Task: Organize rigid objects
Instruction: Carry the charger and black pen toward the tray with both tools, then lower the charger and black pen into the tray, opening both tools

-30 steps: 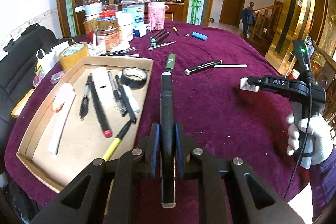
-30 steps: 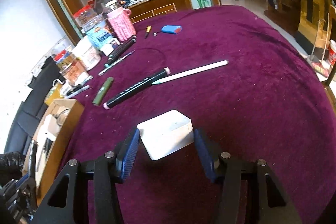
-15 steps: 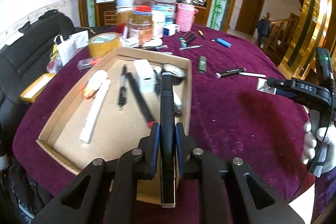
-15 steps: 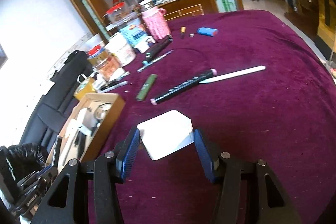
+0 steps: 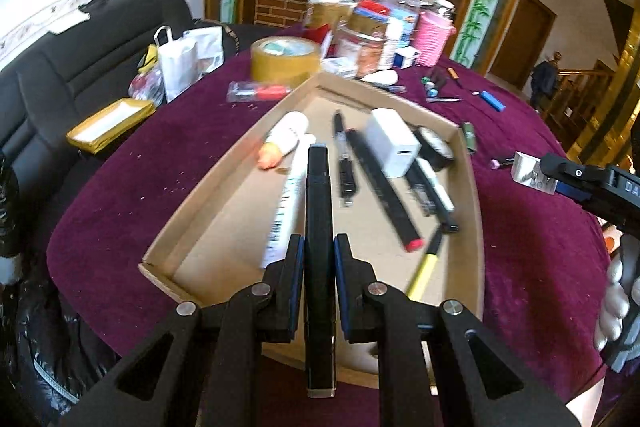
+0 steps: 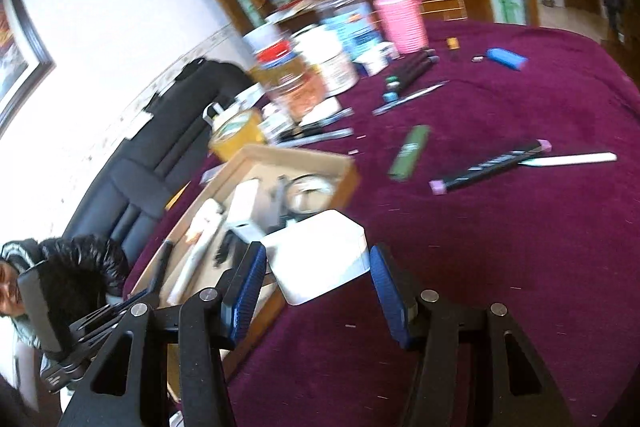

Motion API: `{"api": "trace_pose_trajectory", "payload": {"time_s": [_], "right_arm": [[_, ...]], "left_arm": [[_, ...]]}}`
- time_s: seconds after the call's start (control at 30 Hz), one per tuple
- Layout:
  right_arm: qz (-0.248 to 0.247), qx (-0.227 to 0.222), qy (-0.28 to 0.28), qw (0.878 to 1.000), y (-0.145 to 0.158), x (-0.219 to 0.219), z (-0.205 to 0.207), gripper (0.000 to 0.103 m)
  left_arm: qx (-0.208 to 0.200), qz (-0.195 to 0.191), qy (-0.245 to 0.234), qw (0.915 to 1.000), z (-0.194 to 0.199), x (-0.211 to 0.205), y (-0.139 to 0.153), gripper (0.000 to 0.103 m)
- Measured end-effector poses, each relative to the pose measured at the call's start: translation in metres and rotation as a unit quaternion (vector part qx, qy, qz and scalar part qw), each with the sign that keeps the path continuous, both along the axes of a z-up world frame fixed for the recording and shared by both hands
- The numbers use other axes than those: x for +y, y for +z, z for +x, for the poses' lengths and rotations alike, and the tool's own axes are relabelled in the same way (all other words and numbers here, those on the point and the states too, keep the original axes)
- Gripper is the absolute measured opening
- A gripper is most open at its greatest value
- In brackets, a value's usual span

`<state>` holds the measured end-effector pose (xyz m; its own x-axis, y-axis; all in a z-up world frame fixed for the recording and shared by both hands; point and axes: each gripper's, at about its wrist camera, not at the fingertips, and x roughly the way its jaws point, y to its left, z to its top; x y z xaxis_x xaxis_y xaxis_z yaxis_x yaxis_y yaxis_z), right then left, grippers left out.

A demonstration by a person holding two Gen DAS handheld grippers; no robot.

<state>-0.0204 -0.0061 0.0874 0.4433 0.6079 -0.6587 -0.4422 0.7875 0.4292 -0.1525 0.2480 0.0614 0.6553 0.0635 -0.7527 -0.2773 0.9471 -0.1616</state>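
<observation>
My left gripper (image 5: 319, 261) is shut on a long black stick (image 5: 319, 203), which hangs lengthwise over the open cardboard tray (image 5: 477, 211). In the tray lie a white adapter (image 5: 394, 143), a black marker with a red end (image 5: 382, 191), a white tube (image 5: 289, 205), a yellow pen (image 5: 424, 271) and a black tape roll (image 5: 435, 147). My right gripper (image 6: 318, 267) is shut on a white box (image 6: 320, 255), held in the air just by the tray's corner (image 6: 345, 167). The left wrist view shows that box (image 5: 527, 169) at the right edge.
Loose on the purple cloth lie a green stick (image 6: 410, 153), a black marker with pink ends (image 6: 490, 165), a white pen (image 6: 568, 159) and a blue lighter (image 6: 506, 59). Jars, a pink cup (image 6: 400, 19) and a yellow tape roll (image 5: 285, 61) crowd the far side. A black sofa (image 5: 80, 67) stands left.
Both grippers have swung left toward the tray. The black stick went from over the cloth to over the tray. The white box rose and came up to the tray's corner.
</observation>
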Motion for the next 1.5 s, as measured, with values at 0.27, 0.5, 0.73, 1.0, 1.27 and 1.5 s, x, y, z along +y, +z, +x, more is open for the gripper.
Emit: {"api": "trace_pose_trajectory", "payload": {"time_s": [0.27, 0.5, 0.73, 1.0, 1.27, 1.5], "right_arm": [[-0.026, 0.016, 0.081, 0.996, -0.011, 0.086, -0.011, 0.059], [-0.053, 0.025, 0.131, 0.990, -0.027, 0.137, -0.025, 0.059], [-0.075, 0.031, 0.149, 0.985, -0.043, 0.152, -0.033, 0.059], [-0.103, 0.014, 0.169, 0.980, -0.050, 0.160, -0.052, 0.059], [-0.114, -0.003, 0.191, 0.975, -0.047, 0.159, -0.073, 0.062], [-0.088, -0.013, 0.171, 0.981, -0.034, 0.136, -0.077, 0.066]], "left_arm": [[0.023, -0.002, 0.007, 0.9997, 0.011, 0.019, -0.017, 0.016], [0.018, -0.024, 0.010, 0.9995, 0.013, 0.031, -0.020, 0.018], [-0.023, -0.024, 0.034, 0.9989, -0.005, 0.042, -0.001, 0.056], [-0.036, 0.021, 0.045, 0.9981, -0.014, 0.033, 0.014, 0.075], [-0.041, 0.051, 0.046, 0.9968, -0.020, 0.017, 0.025, 0.077], [-0.049, 0.077, 0.045, 0.9948, -0.029, 0.001, 0.037, 0.080]]}}
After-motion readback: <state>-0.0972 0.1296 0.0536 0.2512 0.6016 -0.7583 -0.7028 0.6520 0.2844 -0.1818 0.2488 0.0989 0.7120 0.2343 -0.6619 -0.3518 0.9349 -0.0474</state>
